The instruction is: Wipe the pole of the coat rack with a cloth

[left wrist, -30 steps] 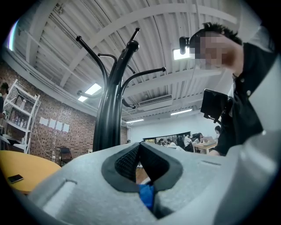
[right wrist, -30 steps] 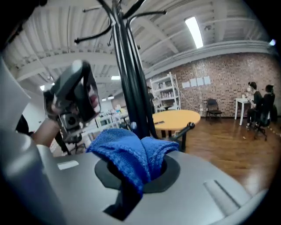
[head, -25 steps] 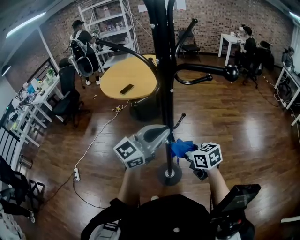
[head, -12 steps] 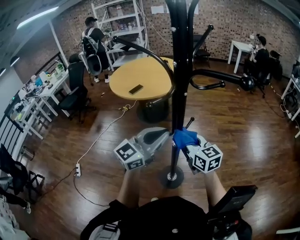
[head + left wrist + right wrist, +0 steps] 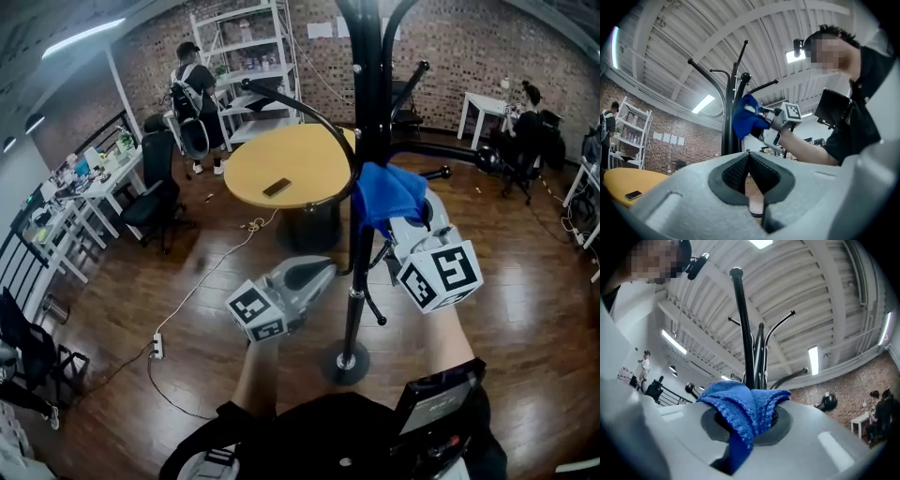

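Note:
The black coat rack pole [image 5: 359, 253] rises from its round base [image 5: 345, 362] on the wood floor just in front of me. My right gripper [image 5: 401, 214] is shut on a blue cloth [image 5: 388, 195], which is pressed against the pole's right side at about mid height. In the right gripper view the cloth [image 5: 743, 409] bulges out of the jaws, with the pole [image 5: 744, 329] straight ahead. My left gripper [image 5: 324, 270] is lower, its tip close to the pole's left side. Its jaws [image 5: 749, 158] are shut with nothing in them. Whether it touches the pole is unclear.
Curved black hook arms [image 5: 291, 105] branch off the pole at head height. A round yellow table [image 5: 281, 159] with a phone [image 5: 277, 187] on it stands behind the rack. A cable and power strip [image 5: 157, 349] lie on the floor at left. Desks, shelves and seated people line the walls.
My right gripper has slid the blue cloth up the pole from near the base to mid height. The left gripper has stayed low beside the pole.

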The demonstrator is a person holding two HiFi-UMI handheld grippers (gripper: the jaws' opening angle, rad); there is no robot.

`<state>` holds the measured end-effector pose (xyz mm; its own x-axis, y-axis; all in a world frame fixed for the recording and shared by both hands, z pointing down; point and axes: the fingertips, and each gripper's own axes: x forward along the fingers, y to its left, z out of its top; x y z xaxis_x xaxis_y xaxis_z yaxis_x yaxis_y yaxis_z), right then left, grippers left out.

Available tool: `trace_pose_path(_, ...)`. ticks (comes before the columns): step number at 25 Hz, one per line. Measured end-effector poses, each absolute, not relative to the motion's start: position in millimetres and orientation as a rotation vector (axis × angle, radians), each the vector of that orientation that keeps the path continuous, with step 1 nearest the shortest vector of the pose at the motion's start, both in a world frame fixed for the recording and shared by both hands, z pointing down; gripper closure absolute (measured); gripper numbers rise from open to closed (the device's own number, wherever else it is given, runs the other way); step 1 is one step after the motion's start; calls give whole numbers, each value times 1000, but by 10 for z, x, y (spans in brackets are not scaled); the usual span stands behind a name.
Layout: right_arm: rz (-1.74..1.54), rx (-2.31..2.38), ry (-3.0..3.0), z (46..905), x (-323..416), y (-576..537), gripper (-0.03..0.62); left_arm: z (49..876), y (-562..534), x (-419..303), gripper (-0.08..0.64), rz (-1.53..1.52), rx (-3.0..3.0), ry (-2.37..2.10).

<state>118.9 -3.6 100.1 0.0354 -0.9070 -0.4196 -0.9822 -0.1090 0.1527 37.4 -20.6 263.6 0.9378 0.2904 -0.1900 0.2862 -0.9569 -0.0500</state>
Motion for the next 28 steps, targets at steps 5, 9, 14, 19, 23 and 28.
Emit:
trace_pose_path(5, 802, -1994, 1897, 342, 932, 558, 540, 2608, -186, 382, 563, 314, -3049, -464)
trace_pose_path(9, 917, -1827, 1815, 17, 701, 1234, 549, 2527, -131, 417, 563, 326, -3033, -492)
trace_pose_path(14, 925, -1910, 1817, 72, 710, 1137, 549, 2521, -91, 350, 563, 352, -3025, -510)
trace_pose_path(19, 689, -2179, 1928, 711, 1104, 107, 552, 2491, -144, 312, 563, 354, -3046, -485)
trace_pose_path(23, 493, -2235, 1952, 1396, 1254, -142, 554, 2509, -229, 264, 563, 359, -3064, -451)
trace_pose_path(28, 115, -2258, 2097, 2496, 1298, -185, 552, 2643, -216, 350, 563, 330, -3082, -452)
